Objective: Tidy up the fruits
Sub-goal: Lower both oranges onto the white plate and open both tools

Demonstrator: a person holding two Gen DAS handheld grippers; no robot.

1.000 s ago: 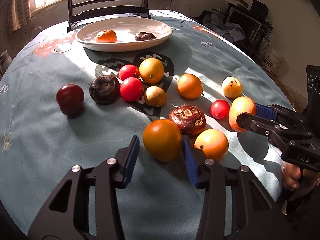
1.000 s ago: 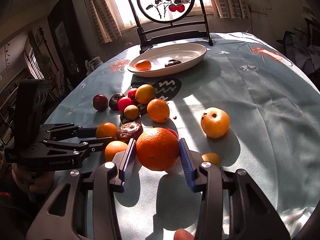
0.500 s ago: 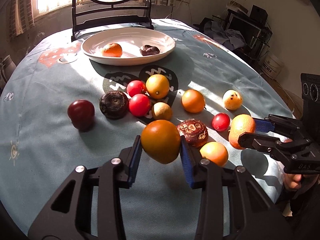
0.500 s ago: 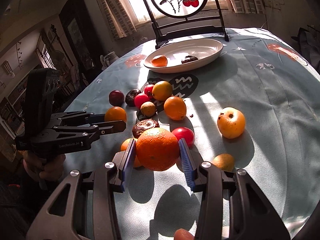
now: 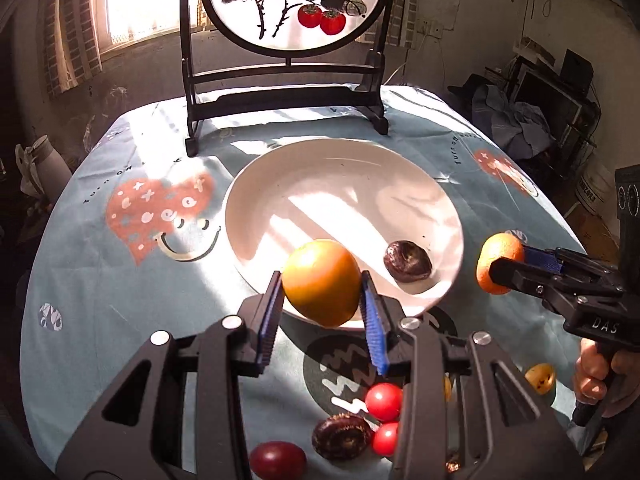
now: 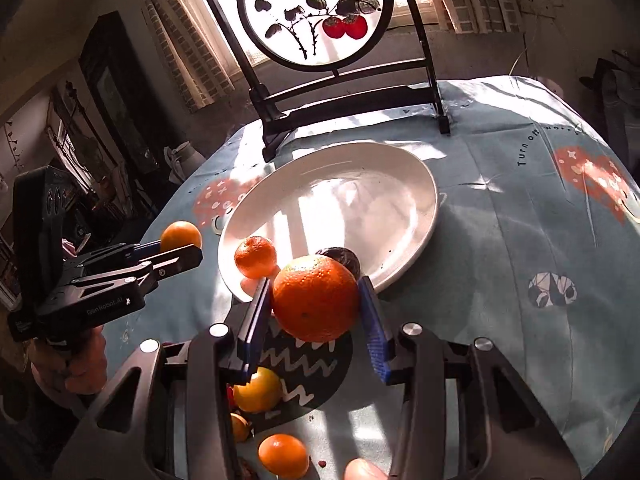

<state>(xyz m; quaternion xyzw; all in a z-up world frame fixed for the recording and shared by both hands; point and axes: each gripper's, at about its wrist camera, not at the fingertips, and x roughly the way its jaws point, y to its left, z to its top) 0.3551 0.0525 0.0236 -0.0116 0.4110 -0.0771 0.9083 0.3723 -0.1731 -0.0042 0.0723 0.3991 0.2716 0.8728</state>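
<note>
Fruits now ride above the plate (image 5: 448,216) rim — each gripper's fingers stay clamped: left gripper (image 5: 322,306) on orange persimmon (image 5: 320,282), right gripper (image 6: 316,312) on orange (image 6: 316,298).

Both hand-held grippers — left (image 5: 322,280), right (image 6: 316,298) — clamped, raised

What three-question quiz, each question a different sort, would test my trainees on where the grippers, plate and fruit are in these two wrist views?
1. True or false: the left gripper is empty.
2. Multiple choice: the right gripper holds A) a red tomato, B) an orange, C) nothing.
3. Short answer: which fruits already lie on the white plate?

Key
1. False: it grips a yellow-orange fruit.
2. B.
3. A small tangerine and a dark brown fruit.
</note>
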